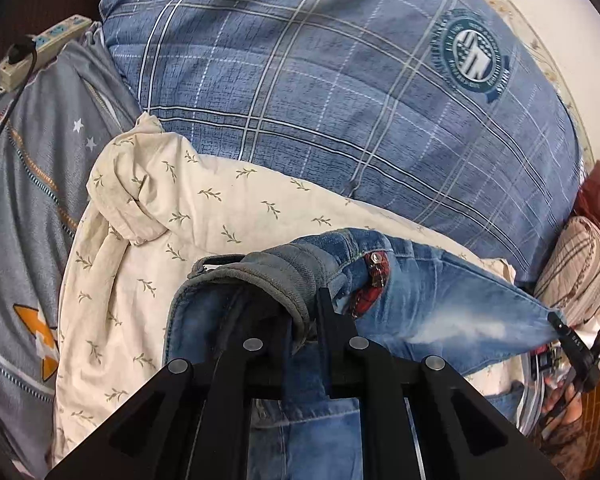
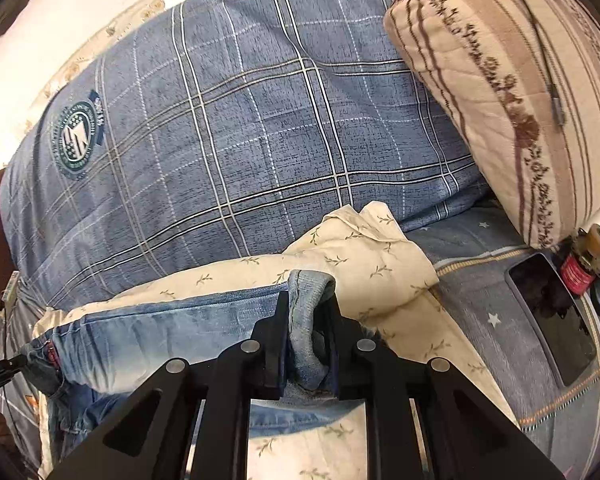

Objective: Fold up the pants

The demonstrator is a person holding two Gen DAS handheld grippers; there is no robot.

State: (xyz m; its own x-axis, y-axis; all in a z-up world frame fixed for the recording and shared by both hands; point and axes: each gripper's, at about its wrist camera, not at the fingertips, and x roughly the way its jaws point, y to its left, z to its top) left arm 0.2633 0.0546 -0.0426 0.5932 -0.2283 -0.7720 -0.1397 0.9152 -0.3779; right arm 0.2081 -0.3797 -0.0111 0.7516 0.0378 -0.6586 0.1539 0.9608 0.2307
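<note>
The pants are blue jeans (image 1: 440,304) with a red patch, held stretched between both grippers above a cream leaf-print sheet (image 1: 188,216). My left gripper (image 1: 300,312) is shut on the bunched waistband end. The other gripper shows at the right edge (image 1: 572,344), gripping the far end. In the right wrist view my right gripper (image 2: 308,320) is shut on a folded edge of the jeans (image 2: 172,328), which stretch off to the left. The cream sheet (image 2: 380,264) lies under them.
A blue plaid quilt (image 1: 320,80) fills the back. A grey star-print bedsheet (image 1: 24,200) and a power strip (image 1: 36,52) are at left. A striped pillow (image 2: 500,88), a black phone (image 2: 552,316) and small items (image 2: 584,264) lie at right.
</note>
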